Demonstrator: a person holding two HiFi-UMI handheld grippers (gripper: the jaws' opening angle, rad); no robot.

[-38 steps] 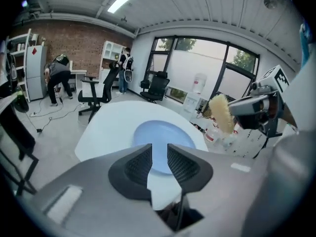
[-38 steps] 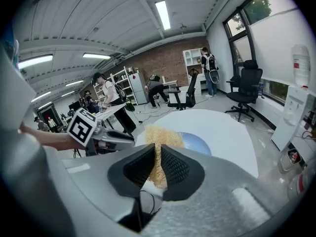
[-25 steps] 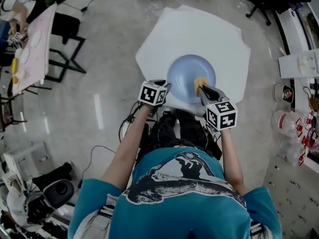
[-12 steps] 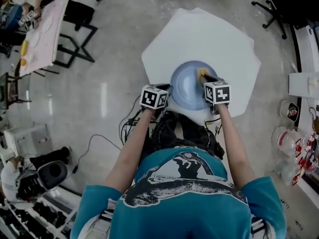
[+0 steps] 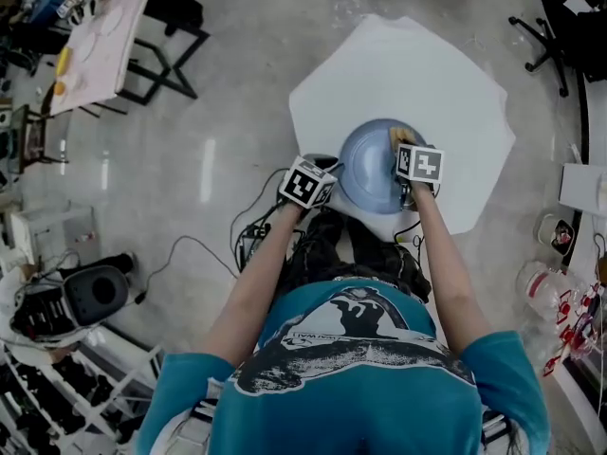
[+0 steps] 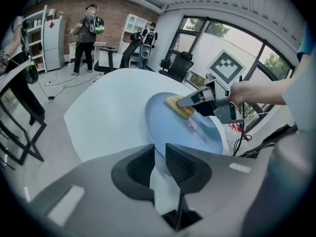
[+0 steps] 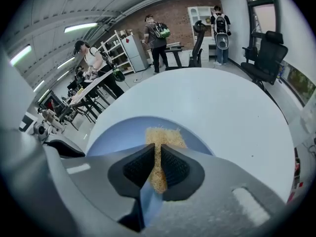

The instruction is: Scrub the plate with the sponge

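A pale blue plate [image 5: 368, 169] lies near the front edge of the white table [image 5: 427, 64]. My left gripper [image 5: 327, 175] is at the plate's near-left rim. In the left gripper view the plate [image 6: 187, 130] has its rim running between the left gripper [image 6: 160, 151] pads; the jaws are opening slightly but still touch the rim. My right gripper [image 5: 403, 148] is shut on a yellow sponge [image 5: 399, 136], which rests on the plate's far-right part. In the right gripper view the sponge [image 7: 162, 136] is pinched between the right gripper [image 7: 158, 151] pads, over the plate [image 7: 116, 132].
Office chairs [image 5: 560, 17] stand beyond the table. A desk [image 5: 100, 36] is at far left. Cables [image 5: 190, 249] trail on the floor near my feet. Bottles and clutter [image 5: 550, 282] sit at right. People [image 7: 155, 38] stand by shelves in the background.
My right gripper has carried the sponge from the plate's middle towards its far-right edge. The left gripper has stayed at the plate's left rim.
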